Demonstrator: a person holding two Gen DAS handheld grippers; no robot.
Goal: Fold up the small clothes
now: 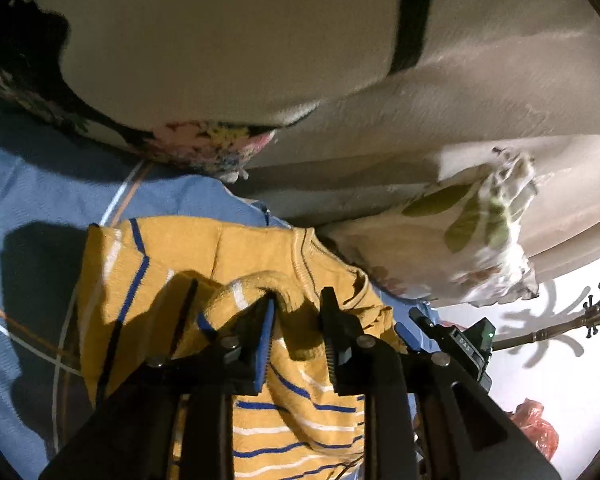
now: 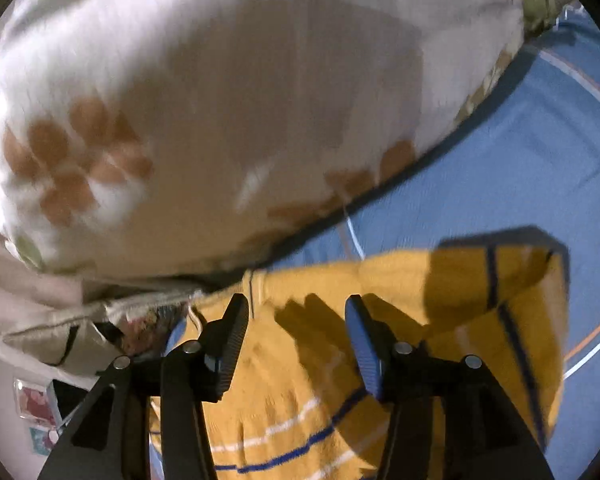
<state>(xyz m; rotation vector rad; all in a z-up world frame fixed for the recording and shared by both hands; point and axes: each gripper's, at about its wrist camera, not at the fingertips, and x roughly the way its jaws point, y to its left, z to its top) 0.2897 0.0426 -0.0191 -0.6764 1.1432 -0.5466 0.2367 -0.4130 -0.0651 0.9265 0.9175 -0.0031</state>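
A mustard-yellow knit sweater (image 1: 240, 248) with blue and white stripes lies partly folded on the blue bedsheet (image 1: 40, 200). In the left wrist view, my left gripper (image 1: 298, 304) sits low over it with the jaws a little apart. A striped cuff fold (image 1: 244, 284) drapes against the left finger's blue pad (image 1: 265, 340), but the pads do not clamp it. The right wrist view shows the sweater (image 2: 400, 280) below my right gripper (image 2: 296, 308). That gripper is wide open with nothing between its fingers, and it casts a shadow on the knit.
A white pillow (image 2: 220, 100) with orange flowers lies just beyond the sweater. A dark floral cushion (image 1: 204, 144) and a beige headboard (image 1: 220, 40) are behind. Off the bed's edge at the right are a coat stand (image 1: 580, 320) and a red bag (image 1: 536, 428).
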